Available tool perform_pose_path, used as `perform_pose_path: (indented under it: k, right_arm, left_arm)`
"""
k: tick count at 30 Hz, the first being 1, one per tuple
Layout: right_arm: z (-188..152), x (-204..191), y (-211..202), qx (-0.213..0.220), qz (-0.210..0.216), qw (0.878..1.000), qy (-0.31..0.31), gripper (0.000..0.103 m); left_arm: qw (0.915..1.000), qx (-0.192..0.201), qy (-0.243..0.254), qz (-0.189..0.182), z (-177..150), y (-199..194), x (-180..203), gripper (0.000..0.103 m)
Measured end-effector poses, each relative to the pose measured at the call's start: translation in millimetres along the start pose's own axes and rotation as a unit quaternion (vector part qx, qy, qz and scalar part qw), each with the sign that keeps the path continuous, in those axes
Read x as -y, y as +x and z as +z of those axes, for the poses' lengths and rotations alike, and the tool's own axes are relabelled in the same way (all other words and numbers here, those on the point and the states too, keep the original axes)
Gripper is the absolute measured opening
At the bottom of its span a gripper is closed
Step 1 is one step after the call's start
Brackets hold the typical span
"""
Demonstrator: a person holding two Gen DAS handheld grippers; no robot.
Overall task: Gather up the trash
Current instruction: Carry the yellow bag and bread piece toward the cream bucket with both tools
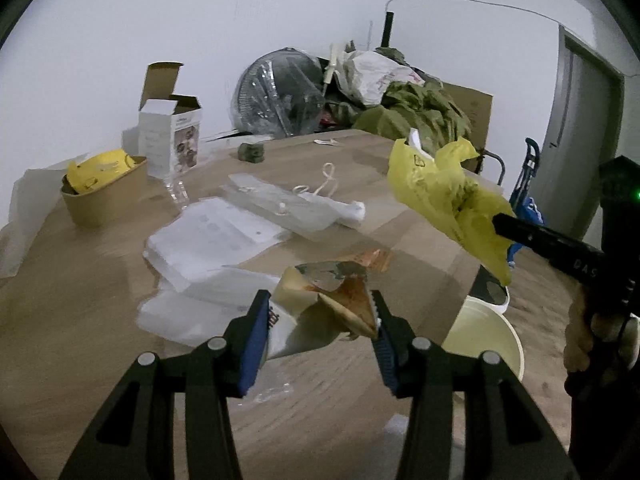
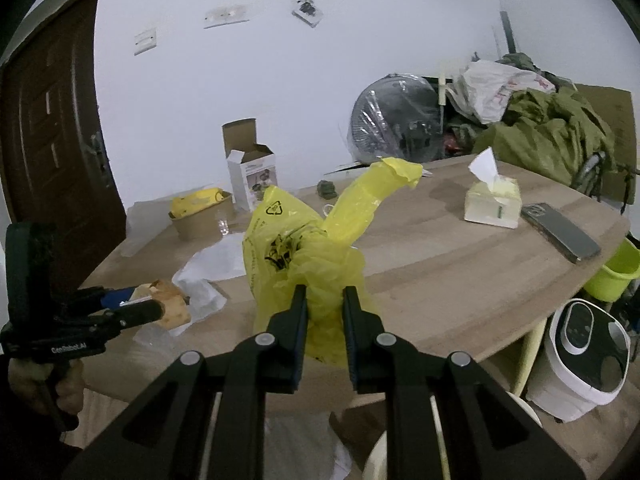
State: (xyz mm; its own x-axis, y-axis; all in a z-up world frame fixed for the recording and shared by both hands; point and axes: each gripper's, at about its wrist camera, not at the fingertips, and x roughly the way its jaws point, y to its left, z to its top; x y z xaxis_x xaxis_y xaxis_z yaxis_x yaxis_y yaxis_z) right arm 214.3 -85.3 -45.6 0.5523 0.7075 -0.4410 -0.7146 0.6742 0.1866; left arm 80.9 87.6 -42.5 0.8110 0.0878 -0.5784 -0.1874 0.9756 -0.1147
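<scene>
My left gripper is shut on a crumpled greasy food wrapper, held just above the wooden table near its front edge. In the right wrist view this gripper and wrapper sit at the left. My right gripper is shut on a yellow plastic bag, held up in the air over the table edge. The bag also shows in the left wrist view, at the right. A cream bin stands on the floor below the table edge.
On the table lie white papers, clear plastic packaging, a brown paper bowl with yellow trash, an open white box, a tissue box and a phone. A white appliance and green bucket stand on the floor.
</scene>
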Motion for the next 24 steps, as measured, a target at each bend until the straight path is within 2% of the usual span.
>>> perform_pose_path:
  k: [24]
  right_arm:
    - [-38, 56, -66, 0.012, -0.080, 0.995, 0.053, 0.016]
  left_arm:
    - [0.9947, -0.017, 0.069, -0.075, 1, 25, 72, 0.048]
